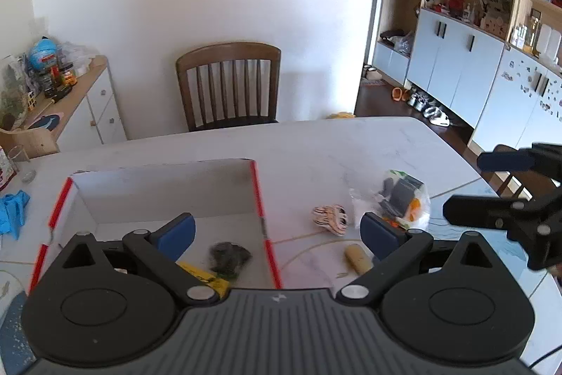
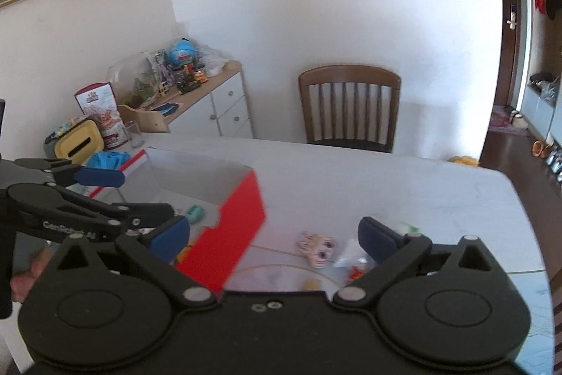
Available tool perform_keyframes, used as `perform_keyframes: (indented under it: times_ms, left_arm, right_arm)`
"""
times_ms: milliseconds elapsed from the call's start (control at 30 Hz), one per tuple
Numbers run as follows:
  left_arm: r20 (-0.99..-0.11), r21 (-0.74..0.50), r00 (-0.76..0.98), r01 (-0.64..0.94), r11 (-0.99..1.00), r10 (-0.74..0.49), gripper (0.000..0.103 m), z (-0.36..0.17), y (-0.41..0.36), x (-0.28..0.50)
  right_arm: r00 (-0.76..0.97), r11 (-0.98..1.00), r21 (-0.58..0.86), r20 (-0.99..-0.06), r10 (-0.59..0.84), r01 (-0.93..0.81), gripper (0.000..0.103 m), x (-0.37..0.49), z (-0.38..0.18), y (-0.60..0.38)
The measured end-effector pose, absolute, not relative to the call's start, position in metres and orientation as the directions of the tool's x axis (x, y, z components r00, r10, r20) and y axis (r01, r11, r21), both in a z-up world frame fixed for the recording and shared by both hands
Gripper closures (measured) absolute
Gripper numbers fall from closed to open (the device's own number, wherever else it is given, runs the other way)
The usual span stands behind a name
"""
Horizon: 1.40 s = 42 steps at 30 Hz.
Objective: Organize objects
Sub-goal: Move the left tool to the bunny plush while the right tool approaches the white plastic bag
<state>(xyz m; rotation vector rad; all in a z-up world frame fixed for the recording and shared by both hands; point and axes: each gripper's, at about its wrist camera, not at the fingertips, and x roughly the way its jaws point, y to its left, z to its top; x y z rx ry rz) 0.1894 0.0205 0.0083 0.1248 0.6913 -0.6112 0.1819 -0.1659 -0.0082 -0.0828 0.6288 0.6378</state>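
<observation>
Box (image 1: 168,192) first: white inside with red edges, open top, sitting on the pale worktop (image 1: 316,143) on the left half of the left wrist view. Down in it there's a dark fuzzy clump (image 1: 230,257) and something yellow (image 1: 205,276) near the closest wall. The left claw (image 1: 277,232) is spread wide with nothing between its blue pads; one pad hangs over the inside of the box, the other over the open worktop past the red right edge. Just right of that edge lie a striped little face toy (image 1: 332,217), a tan cork-like roll (image 1: 358,257) and a clear bag of small stuff (image 1: 404,199), all loose and apart from the box. Far side of the worktop is bare up to the wooden chair (image 1: 228,83). The right claw (image 1: 491,185) pokes in from the right edge, fingers apart.

Right wrist view: same box (image 2: 224,199) now on the left, its red side wall facing the camera, a teal thing (image 2: 195,213) inside. The right claw (image 2: 274,239) is also wide and holding nothing, hovering above the face toy (image 2: 318,250) and the bag (image 2: 354,255). The left claw (image 2: 137,195) reaches in from the left over the box's near corner. Plenty of free worktop to the right, out to its rounded edge.
</observation>
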Motion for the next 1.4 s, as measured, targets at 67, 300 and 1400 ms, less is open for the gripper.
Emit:
perform_keyframes:
  times_ms: [67, 300, 1400]
  left_arm:
    - [-0.633, -0.084, 0.602, 0.572, 0.816, -0.487, 0.002, 0.006, 0.012, 0.185]
    - [-0.632, -0.050, 0.609, 0.585, 0.810, -0.479, 0.002, -0.007, -0.018, 0.172]
    - [-0.678, 0.066, 0.651, 0.517, 0.853, -0.341, 0.002, -0.121, -0.135, 0.224]
  right_arm:
    - [0.640, 0.815, 0.089, -0.573, 0.512, -0.572, 0.001, 0.183, -0.010, -0.176]
    - [0.641, 0.818, 0.023, -0.609, 0.467, -0.575, 0.001, 0.192, -0.023, -0.207]
    - [0.477, 0.852, 0.143, -0.776, 0.413, -0.504, 0.024, 0.303, -0.099, -0.233]
